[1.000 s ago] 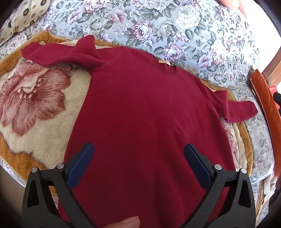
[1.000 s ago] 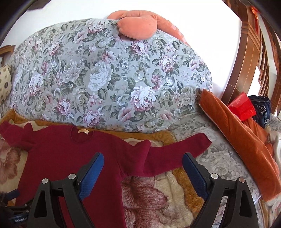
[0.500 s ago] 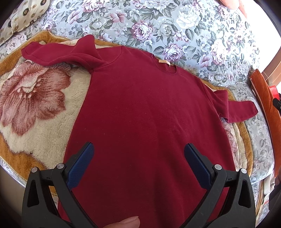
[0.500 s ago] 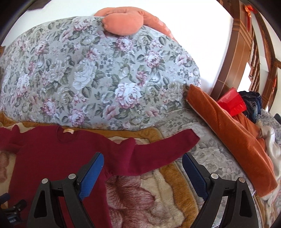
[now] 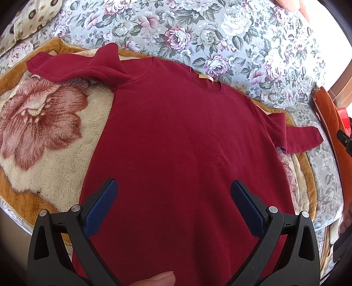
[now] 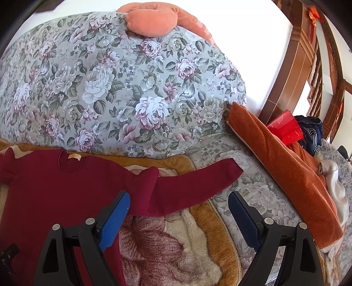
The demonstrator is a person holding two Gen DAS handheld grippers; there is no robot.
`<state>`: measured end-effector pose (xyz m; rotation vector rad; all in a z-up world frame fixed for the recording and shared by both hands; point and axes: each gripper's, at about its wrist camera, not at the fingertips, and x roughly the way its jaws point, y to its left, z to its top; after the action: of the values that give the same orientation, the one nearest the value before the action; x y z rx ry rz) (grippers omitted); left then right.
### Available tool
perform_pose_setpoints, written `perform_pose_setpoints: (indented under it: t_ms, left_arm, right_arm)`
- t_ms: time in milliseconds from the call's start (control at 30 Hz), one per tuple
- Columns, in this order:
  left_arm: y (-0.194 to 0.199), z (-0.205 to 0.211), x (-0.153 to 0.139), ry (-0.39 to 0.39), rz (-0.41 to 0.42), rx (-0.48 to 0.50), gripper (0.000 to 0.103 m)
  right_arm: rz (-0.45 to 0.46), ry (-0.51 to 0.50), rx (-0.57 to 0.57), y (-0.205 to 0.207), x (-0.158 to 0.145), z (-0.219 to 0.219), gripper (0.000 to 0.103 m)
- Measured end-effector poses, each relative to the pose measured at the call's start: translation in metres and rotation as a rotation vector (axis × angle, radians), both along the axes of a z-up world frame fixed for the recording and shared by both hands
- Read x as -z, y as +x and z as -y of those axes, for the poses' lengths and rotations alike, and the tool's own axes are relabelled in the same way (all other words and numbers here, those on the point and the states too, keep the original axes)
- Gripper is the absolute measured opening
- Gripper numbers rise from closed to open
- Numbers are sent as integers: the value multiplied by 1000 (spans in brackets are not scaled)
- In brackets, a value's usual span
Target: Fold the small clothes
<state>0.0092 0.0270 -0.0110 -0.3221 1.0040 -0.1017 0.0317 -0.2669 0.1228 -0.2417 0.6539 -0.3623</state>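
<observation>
A dark red long-sleeved shirt (image 5: 176, 140) lies flat, front up, on a plush flower-patterned blanket (image 5: 41, 132) on a sofa. Its collar with a tan label points to the sofa back. Both sleeves stick out sideways. My left gripper (image 5: 173, 191) is open and empty, hovering over the shirt's lower body. My right gripper (image 6: 178, 202) is open and empty, just above the shirt's right sleeve (image 6: 193, 182), near the armpit. The shirt body also shows in the right wrist view (image 6: 55, 187).
A floral sofa back (image 6: 123, 92) rises behind the shirt, with an orange cushion (image 6: 151, 19) on top. An orange cloth (image 6: 286, 171), a red bag (image 6: 283, 127) and dark clothes lie at the right. A patterned pillow (image 5: 28, 17) sits far left.
My right gripper has shifted right and closer to the right sleeve, which now lies between its fingers in view. My left gripper and the shirt have stayed still.
</observation>
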Motion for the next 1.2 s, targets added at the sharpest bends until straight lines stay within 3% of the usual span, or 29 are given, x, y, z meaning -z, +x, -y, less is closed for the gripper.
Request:
perform_pose_setpoints:
  t_ms: [400, 567, 767, 867, 967, 1033, 1200]
  left_arm:
    - [-1, 0, 1, -14, -5, -5, 103]
    - [2, 0, 1, -23, -19, -8, 103]
    - [7, -3, 7, -47, -82, -33, 103]
    - [12, -1, 9, -3, -127, -52, 102]
    - [9, 8, 1, 90, -79, -44, 103]
    - [7, 12, 3, 111, -76, -27, 103]
    - [8, 11, 4, 123, -77, -45, 103]
  right_arm:
    - [-9, 20, -13, 0, 5, -5, 89]
    - [-100, 292, -166, -3, 20, -18, 89]
    - [-102, 414, -319, -23, 39, -57, 89]
    - [-86, 481, -384, -33, 53, -74, 89]
    - [-124, 471, -390, -34, 75, -86, 89]
    - [-177, 476, -369, -31, 86, -89, 89]
    - [-151, 484, -342, -33, 85, -82, 86]
